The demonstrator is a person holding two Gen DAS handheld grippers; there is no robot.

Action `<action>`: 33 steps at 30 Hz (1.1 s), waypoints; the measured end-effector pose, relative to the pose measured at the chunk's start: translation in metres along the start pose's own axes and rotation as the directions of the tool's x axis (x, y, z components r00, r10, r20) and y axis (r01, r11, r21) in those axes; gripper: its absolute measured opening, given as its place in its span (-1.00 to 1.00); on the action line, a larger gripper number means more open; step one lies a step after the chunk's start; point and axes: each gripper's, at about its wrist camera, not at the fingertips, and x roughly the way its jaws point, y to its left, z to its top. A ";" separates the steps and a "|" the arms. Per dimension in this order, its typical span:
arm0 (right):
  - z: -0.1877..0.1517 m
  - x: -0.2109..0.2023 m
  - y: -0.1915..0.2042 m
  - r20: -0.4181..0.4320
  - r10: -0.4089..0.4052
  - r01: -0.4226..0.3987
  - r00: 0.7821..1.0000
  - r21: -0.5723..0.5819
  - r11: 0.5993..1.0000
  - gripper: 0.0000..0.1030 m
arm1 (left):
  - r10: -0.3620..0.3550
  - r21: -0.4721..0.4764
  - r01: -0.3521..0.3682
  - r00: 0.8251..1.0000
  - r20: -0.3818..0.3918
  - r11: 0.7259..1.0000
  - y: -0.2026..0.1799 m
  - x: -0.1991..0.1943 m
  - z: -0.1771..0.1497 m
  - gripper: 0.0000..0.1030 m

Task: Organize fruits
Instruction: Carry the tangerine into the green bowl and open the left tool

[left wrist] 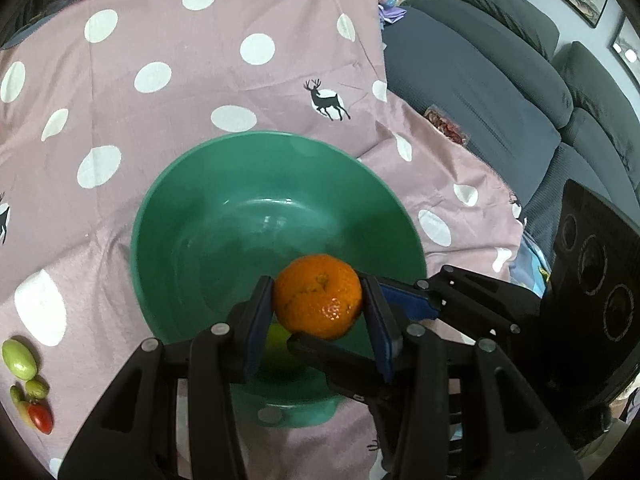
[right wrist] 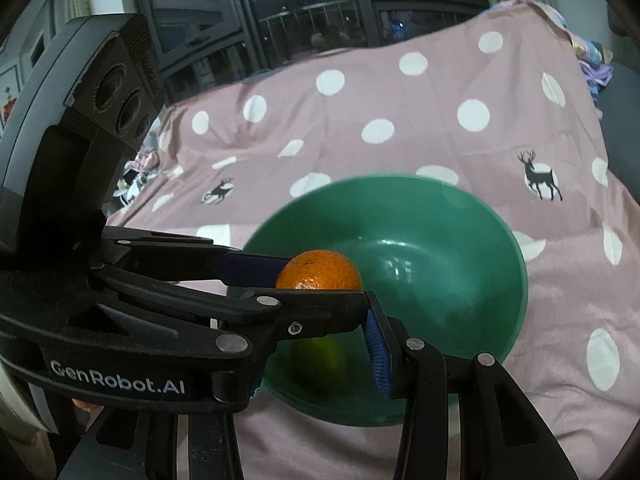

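Orange [left wrist: 318, 296] is sitting at lower centre of the left wrist view, where your left tongs [left wrist: 316, 280] are pinching it between their blue pads. It is hanging over the near side of the green bowl [left wrist: 240, 208], so the bowl's floor is lying ahead and below. Your right tongs [left wrist: 332, 312] are reaching in from the right and straddling the same orange, but your own finger is hiding their pads, so I cannot tell whether they are gripping. Small fruits [left wrist: 28, 384] are waiting on the spotted cloth [left wrist: 160, 120] at lower left, nearer your left hand.

In the right wrist view, the left tongs are crossing from the left and covering one right finger. A blurred green fruit [right wrist: 320, 360] is showing below the orange, probably lying in the bowl.
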 end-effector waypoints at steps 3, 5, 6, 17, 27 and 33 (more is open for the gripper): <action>-0.002 0.003 -0.001 -0.020 -0.010 0.010 1.000 0.011 1.000 -0.13 | 0.015 -0.017 -0.015 1.000 -0.007 1.000 0.004 0.004 -0.002 0.16; -0.003 0.003 -0.001 -0.022 -0.028 0.028 0.999 0.016 0.999 -0.13 | 0.025 -0.037 -0.025 1.000 -0.001 0.999 0.008 0.002 -0.002 0.32; -0.003 0.003 -0.003 -0.021 -0.031 0.031 0.999 0.022 0.999 -0.08 | 0.029 -0.045 -0.029 1.000 0.007 0.999 0.010 0.000 -0.002 0.39; -0.012 -0.039 -0.014 0.047 -0.058 0.054 0.997 0.080 0.995 0.05 | 0.154 -0.142 -0.140 0.984 0.094 0.980 0.049 -0.077 -0.028 0.68; -0.019 -0.060 0.022 0.058 -0.008 0.006 0.998 0.031 0.999 0.18 | 0.333 -0.380 -0.289 0.942 0.053 0.879 0.114 -0.151 -0.115 0.71; -0.030 -0.047 0.064 -0.001 0.060 -0.060 0.998 -0.048 0.997 0.18 | 0.366 -0.494 -0.295 0.929 0.051 0.818 0.134 -0.179 -0.168 0.73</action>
